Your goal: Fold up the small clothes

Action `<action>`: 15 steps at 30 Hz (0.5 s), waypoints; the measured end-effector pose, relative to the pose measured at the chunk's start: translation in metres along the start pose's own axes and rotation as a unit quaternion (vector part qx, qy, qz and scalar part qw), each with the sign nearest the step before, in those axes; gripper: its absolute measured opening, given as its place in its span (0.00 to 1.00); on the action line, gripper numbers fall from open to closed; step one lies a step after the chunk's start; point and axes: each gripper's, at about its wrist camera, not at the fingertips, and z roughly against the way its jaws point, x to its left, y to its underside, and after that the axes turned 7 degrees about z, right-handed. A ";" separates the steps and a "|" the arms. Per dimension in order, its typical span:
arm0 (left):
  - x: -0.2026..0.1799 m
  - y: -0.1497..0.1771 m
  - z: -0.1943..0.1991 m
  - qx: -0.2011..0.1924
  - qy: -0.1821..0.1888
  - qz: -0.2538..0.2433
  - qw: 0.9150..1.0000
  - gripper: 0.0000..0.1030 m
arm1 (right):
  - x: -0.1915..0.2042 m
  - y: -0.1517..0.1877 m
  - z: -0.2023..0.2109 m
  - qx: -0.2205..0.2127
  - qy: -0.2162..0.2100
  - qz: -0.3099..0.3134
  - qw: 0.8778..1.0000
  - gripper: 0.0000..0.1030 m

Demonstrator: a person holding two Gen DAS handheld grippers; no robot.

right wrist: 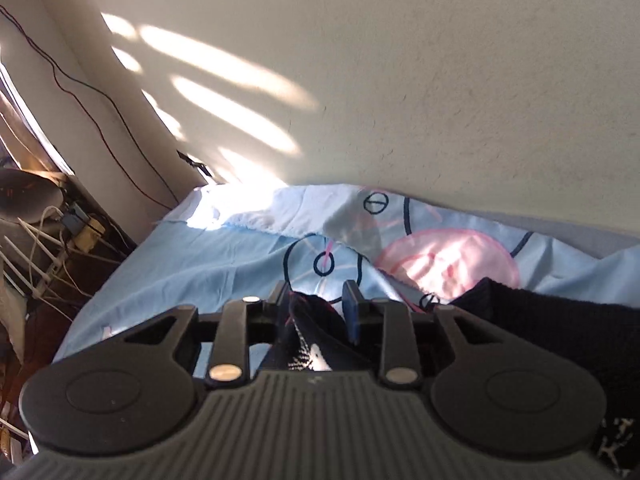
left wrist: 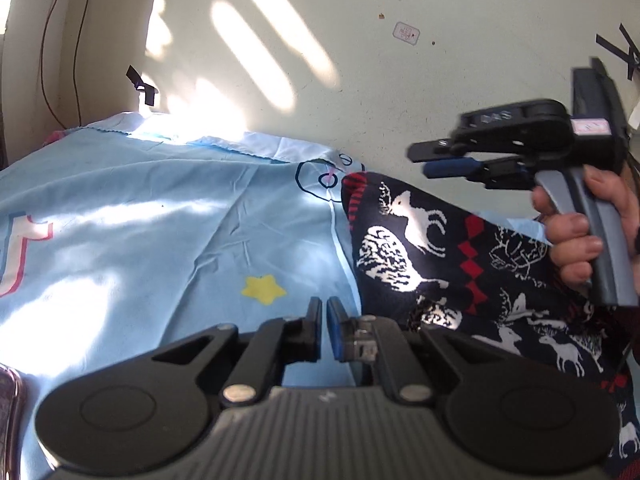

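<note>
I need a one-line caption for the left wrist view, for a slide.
Shut left gripper over light blue bedsheet, beside dark navy reindeer-patterned knitted garment; right gripper above it.

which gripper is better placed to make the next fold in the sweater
Right. The right gripper has the sweater between its fingers; the left gripper is shut over the bare sheet.

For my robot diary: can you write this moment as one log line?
left gripper: shut, empty | right gripper: open | sweater: on blue sheet

No legible text; right hand-held gripper marking blurred.
</note>
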 end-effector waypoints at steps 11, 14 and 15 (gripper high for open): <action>-0.023 -0.019 0.008 0.006 0.061 0.001 0.998 0.06 | -0.098 0.127 0.222 -0.131 0.113 -0.154 0.973 0.32; -0.043 -0.038 0.003 0.000 0.071 -0.018 0.997 0.07 | -0.111 0.162 0.258 -0.162 0.131 -0.209 0.955 0.37; -0.051 -0.046 -0.003 -0.003 0.077 -0.025 0.997 0.08 | -0.114 0.173 0.265 -0.171 0.130 -0.228 0.950 0.39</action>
